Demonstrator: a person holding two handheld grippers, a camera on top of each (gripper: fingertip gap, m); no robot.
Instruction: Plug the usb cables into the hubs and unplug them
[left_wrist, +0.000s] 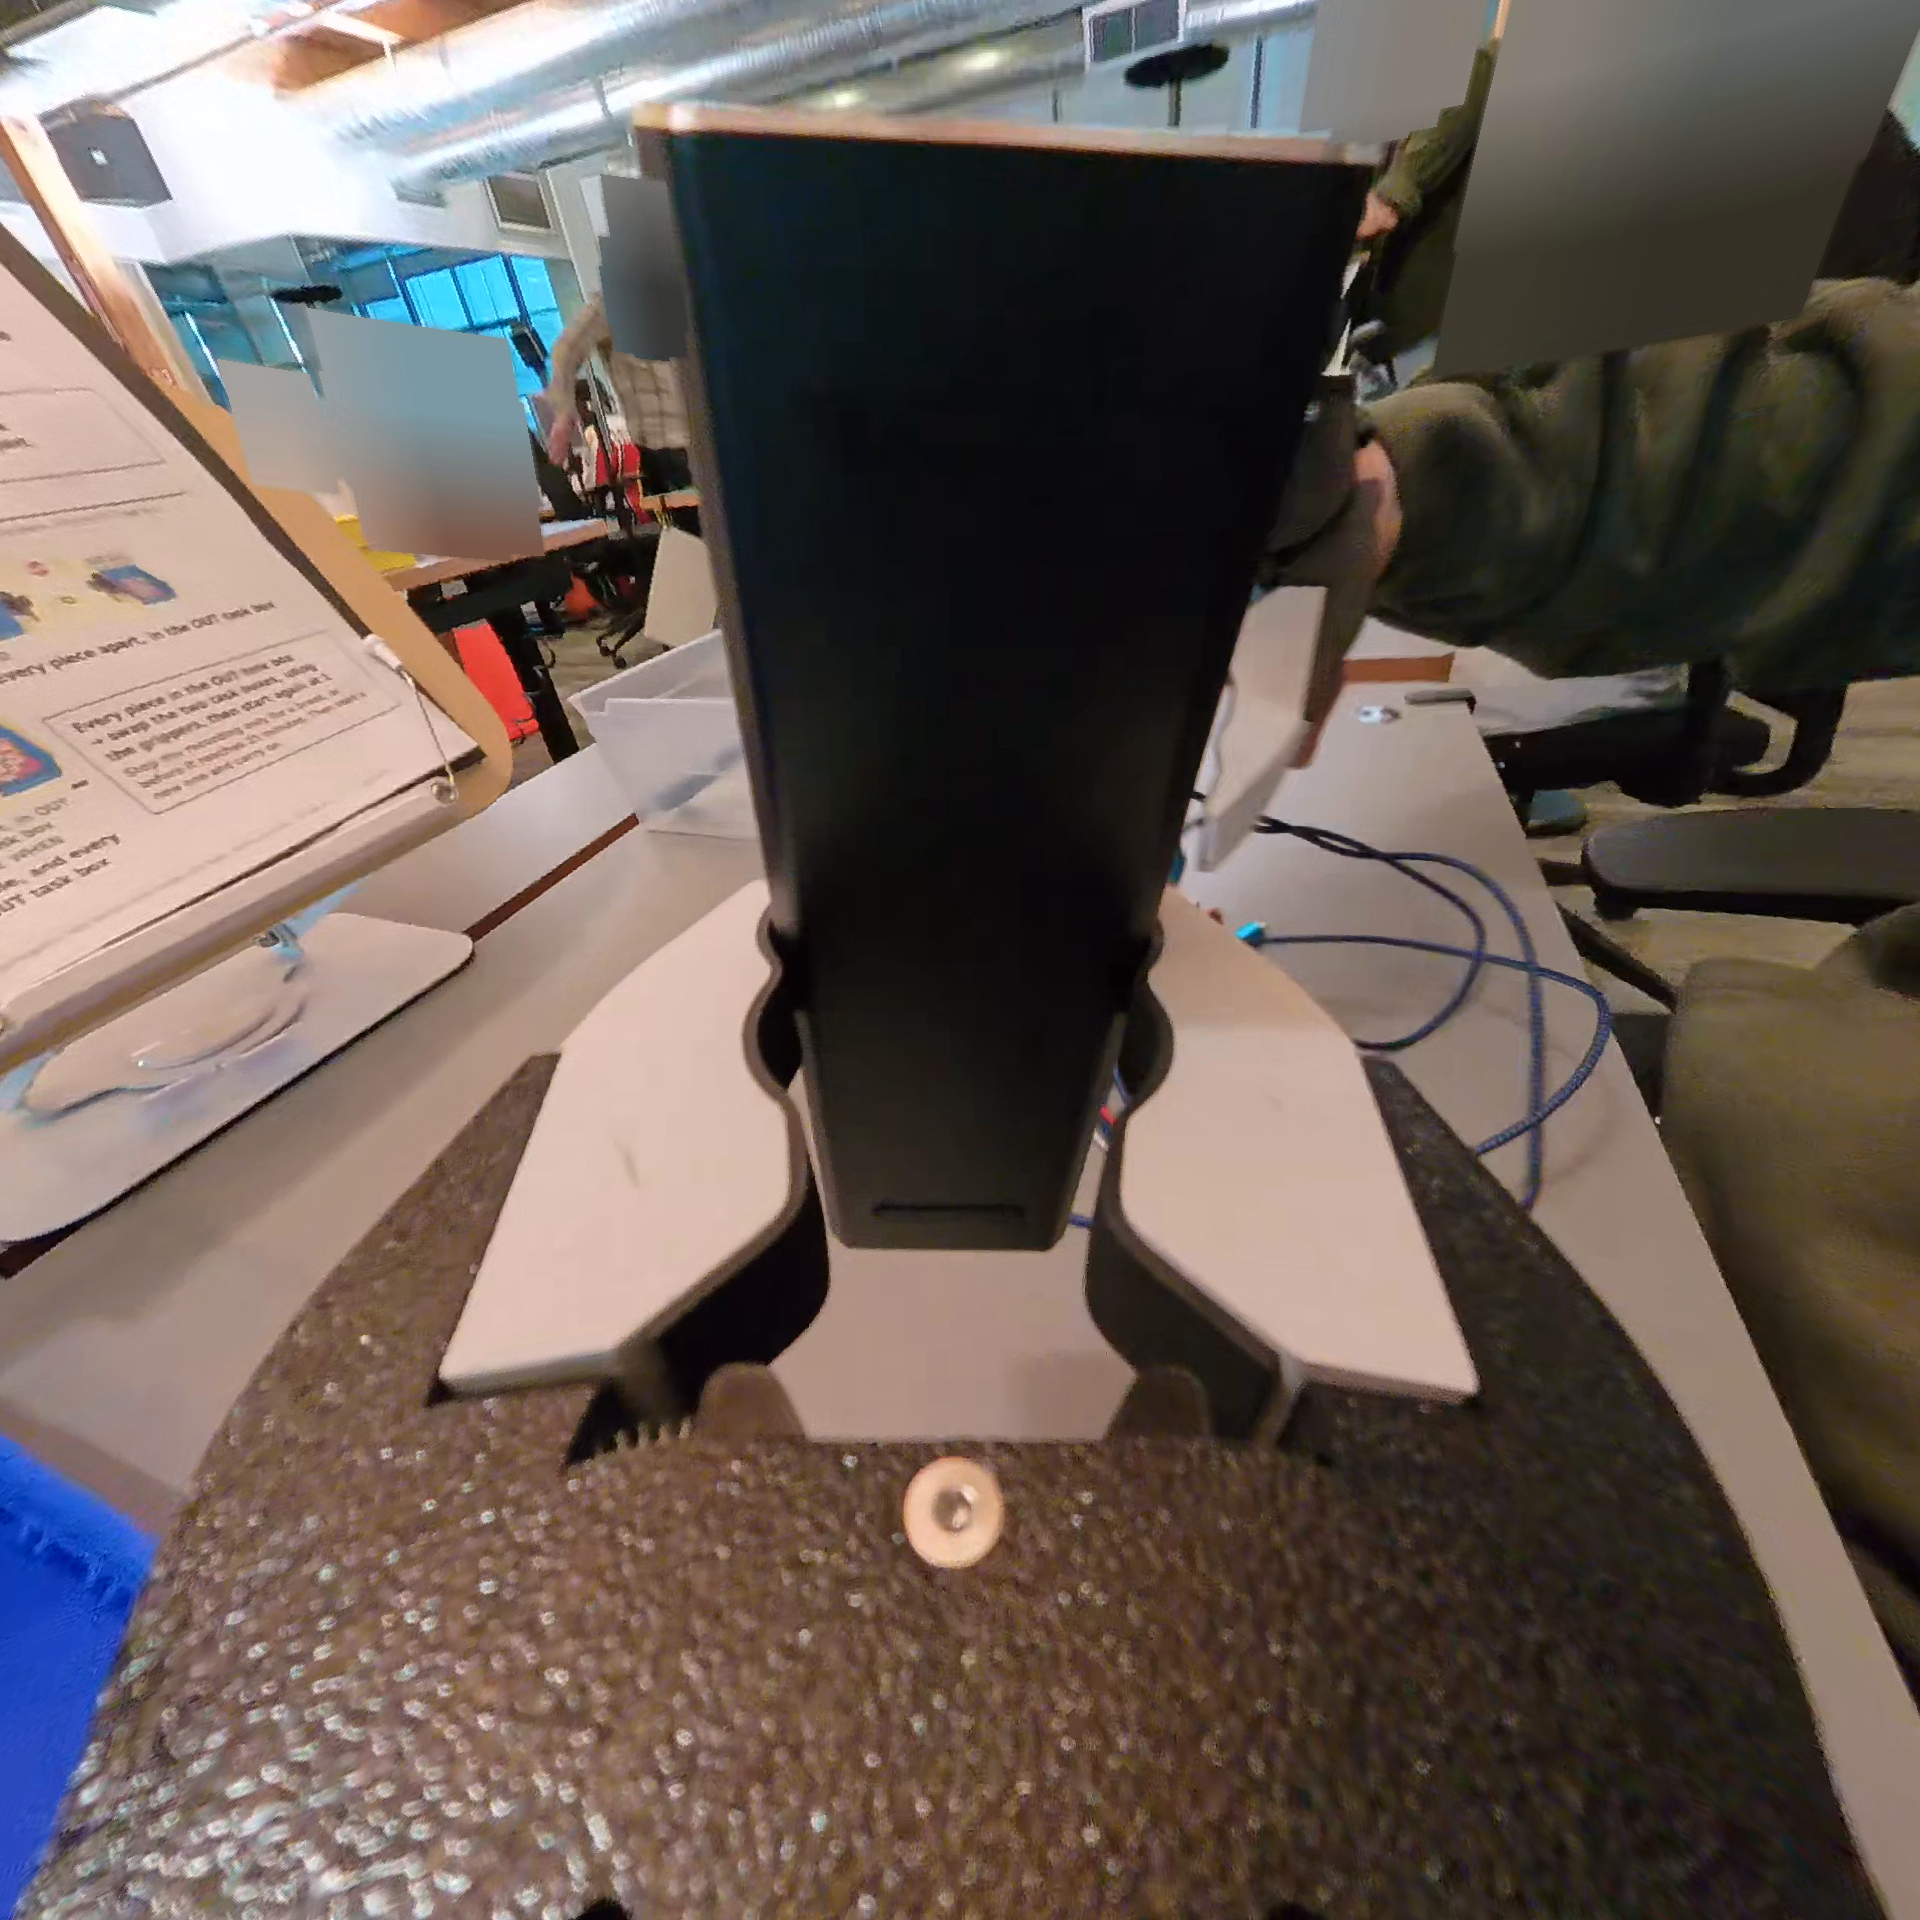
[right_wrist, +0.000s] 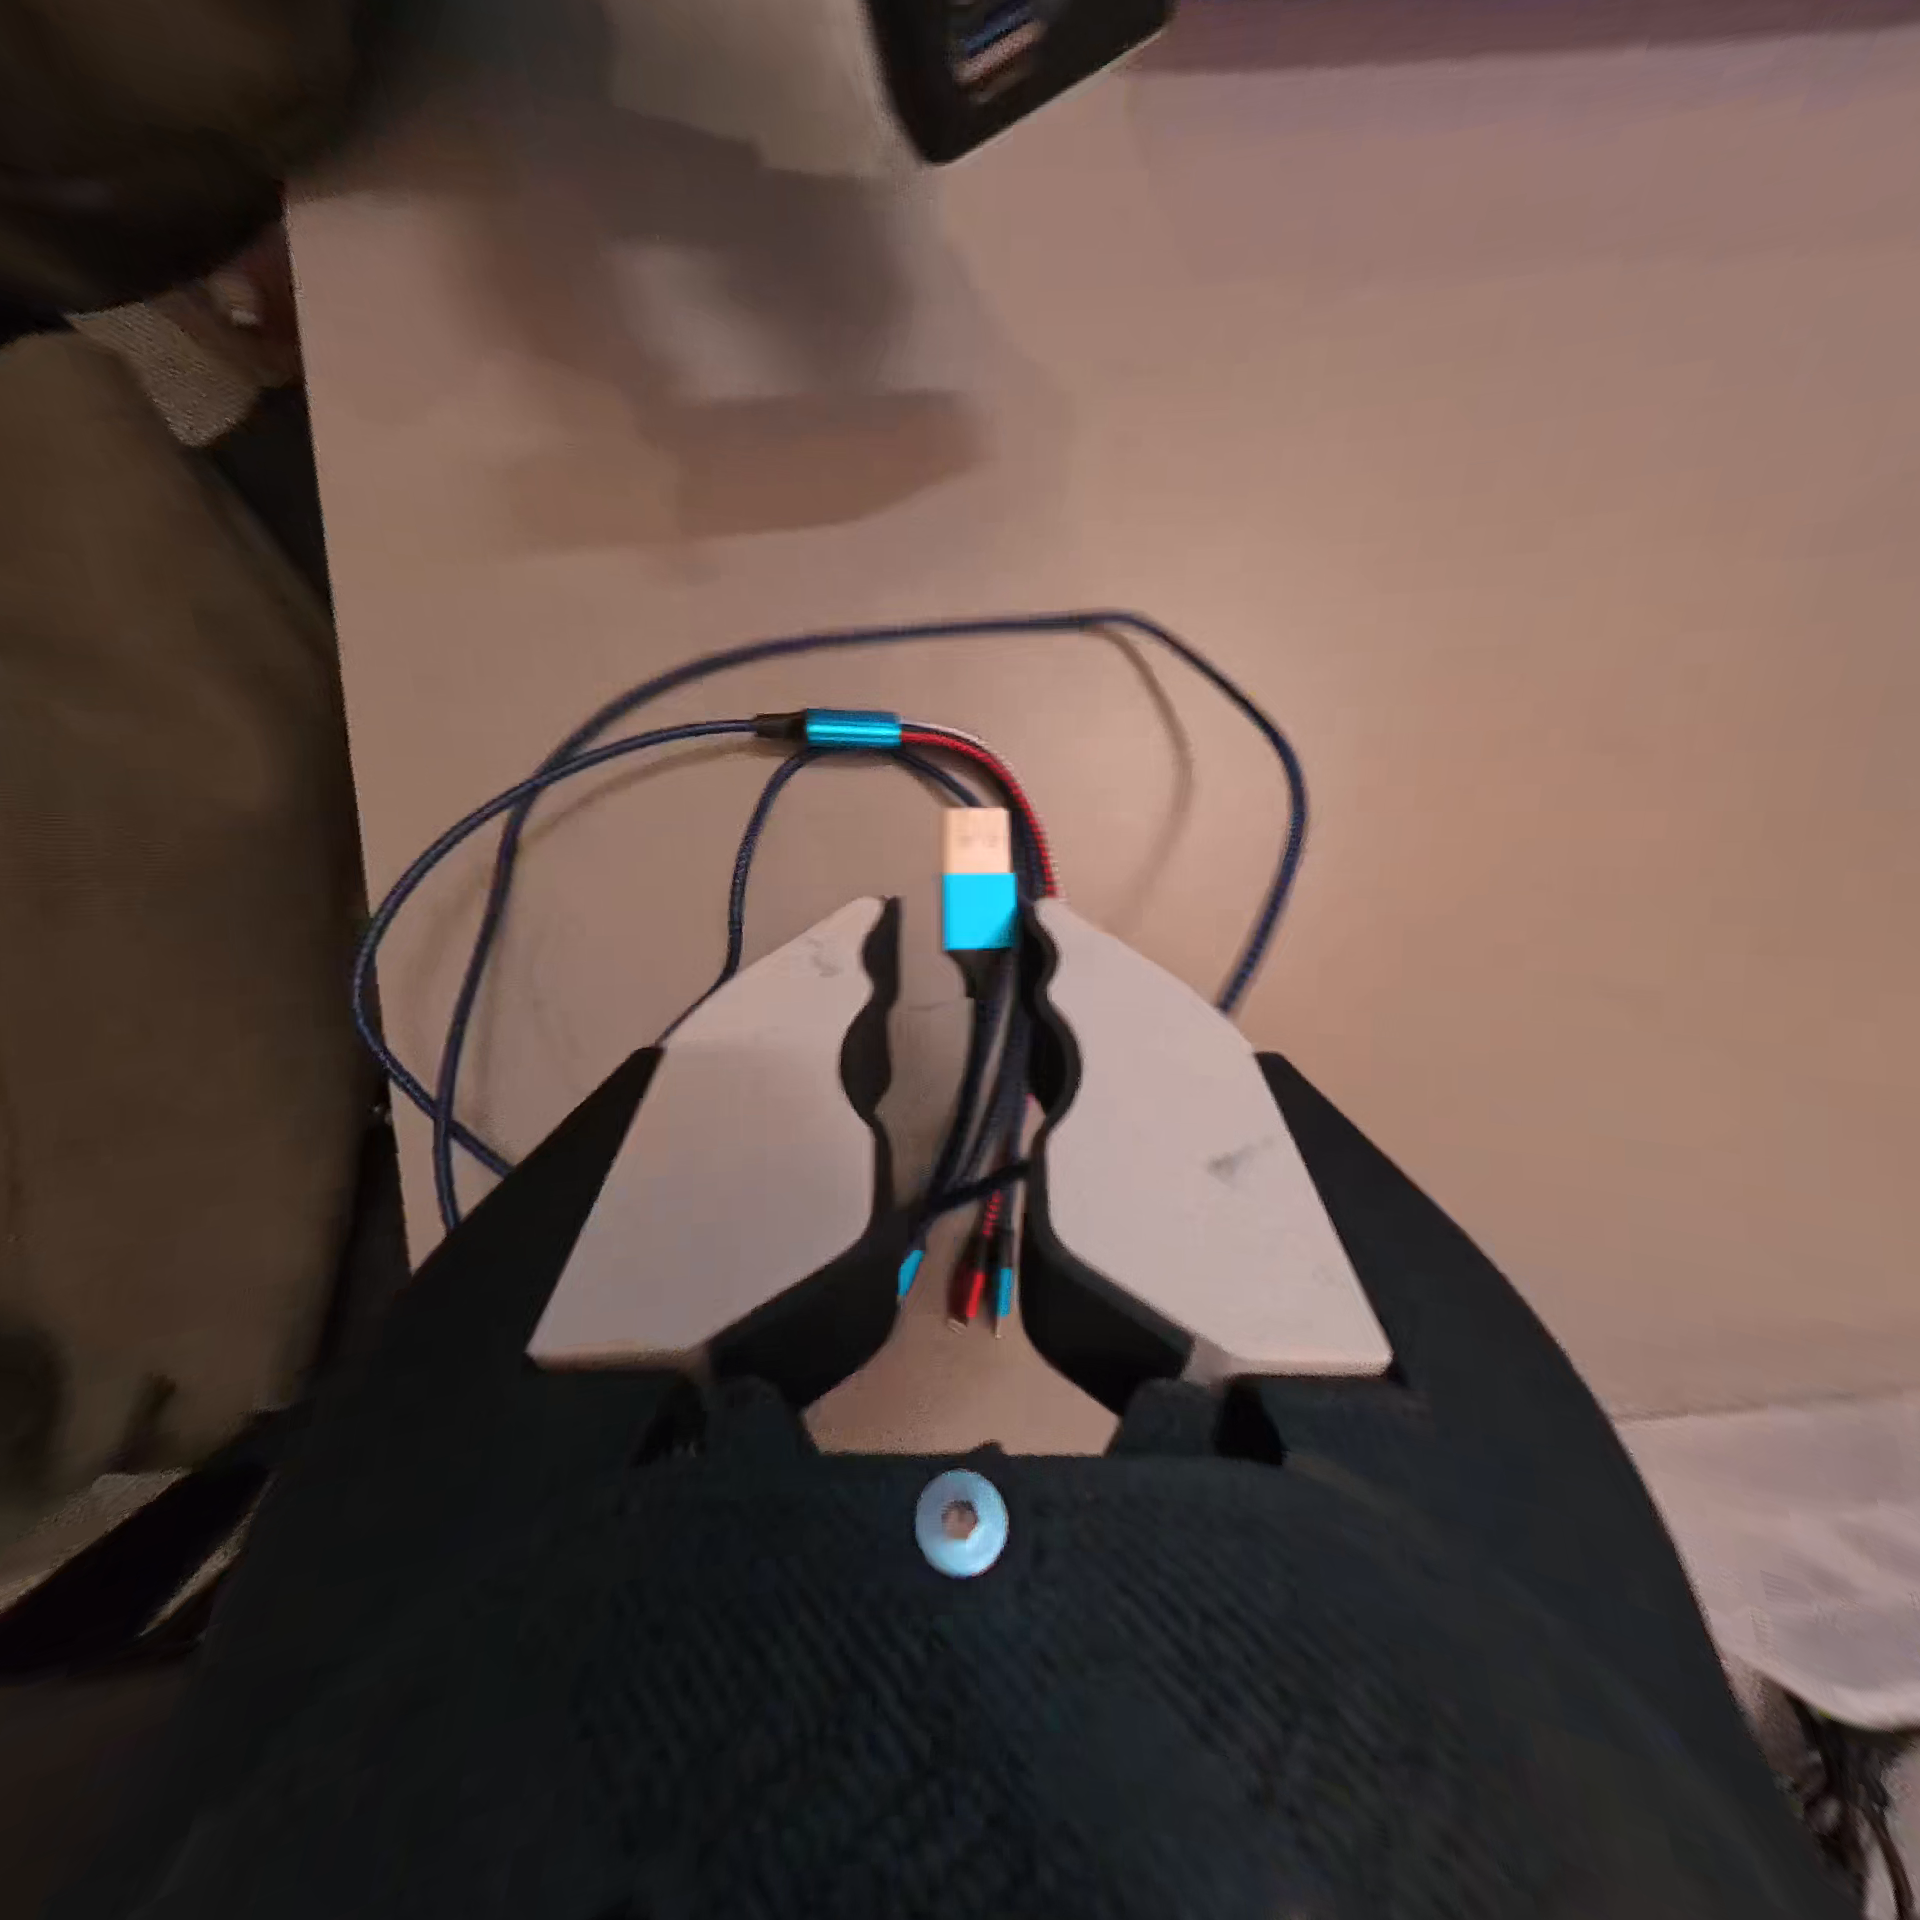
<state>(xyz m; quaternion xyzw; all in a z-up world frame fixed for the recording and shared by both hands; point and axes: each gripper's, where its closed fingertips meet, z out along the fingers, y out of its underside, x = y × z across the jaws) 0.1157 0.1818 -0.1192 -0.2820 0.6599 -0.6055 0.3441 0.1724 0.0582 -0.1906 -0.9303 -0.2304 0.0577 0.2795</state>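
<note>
- The black USB hub blocks most of the desk behind it in the left wrist view.
- In the right wrist view the hub is cut by the top edge and blurred.
- The blue braided cable passes out of sight under the right gripper.

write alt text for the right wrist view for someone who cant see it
The right gripper points down at a beige table, its open fingers either side of a blue USB plug on a braided blue cable, not visibly gripping it. The cable loops across the table, and a black hub shows at the top edge.
</note>
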